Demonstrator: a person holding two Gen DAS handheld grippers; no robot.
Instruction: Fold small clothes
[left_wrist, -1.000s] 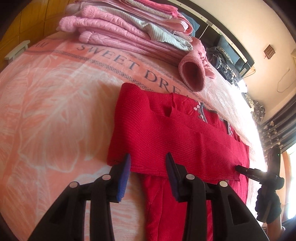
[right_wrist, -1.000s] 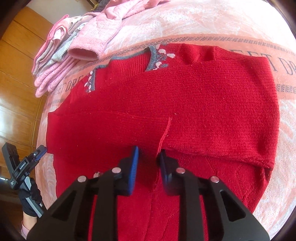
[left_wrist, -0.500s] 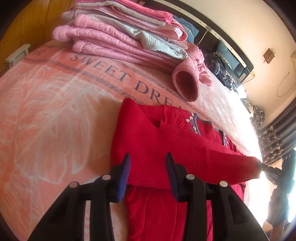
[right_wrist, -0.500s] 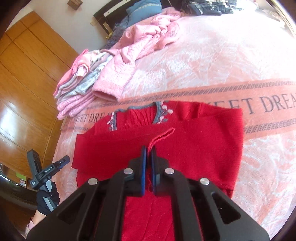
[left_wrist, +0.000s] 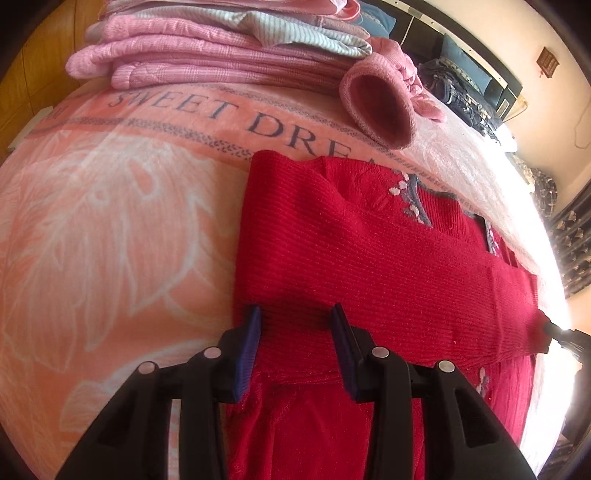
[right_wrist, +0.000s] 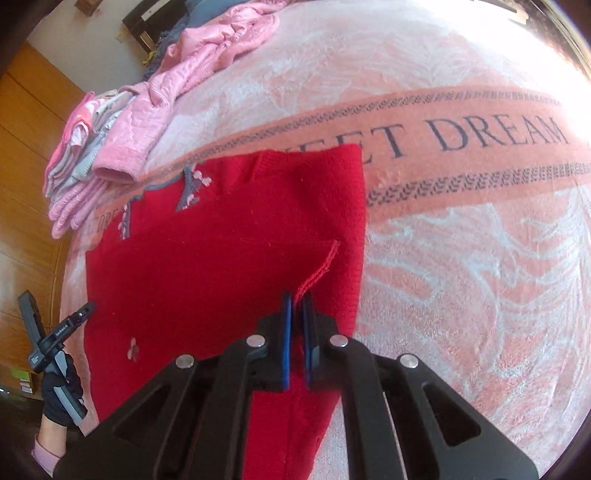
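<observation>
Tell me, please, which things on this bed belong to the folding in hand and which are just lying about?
In the job: red sweater; right gripper, shut on its sleeve; left gripper, open.

Lying about: folded pink stack; loose pink garment; blanket.

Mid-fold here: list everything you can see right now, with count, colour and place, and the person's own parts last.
red sweater: one, red with grey and pink collar trim, on the blanket, sleeve folded across.
blanket: one, pink and white, lettered band, covers the bed.
folded clothes stack: one pile, pink and grey, beyond the sweater.
loose pink garment: one, pink, beside the stack.
dark clothes heap: one, dark, far edge.
left hand-held gripper: open, over the sweater.
right hand-held gripper: shut on the sweater.
gloved hand: one, black.
</observation>
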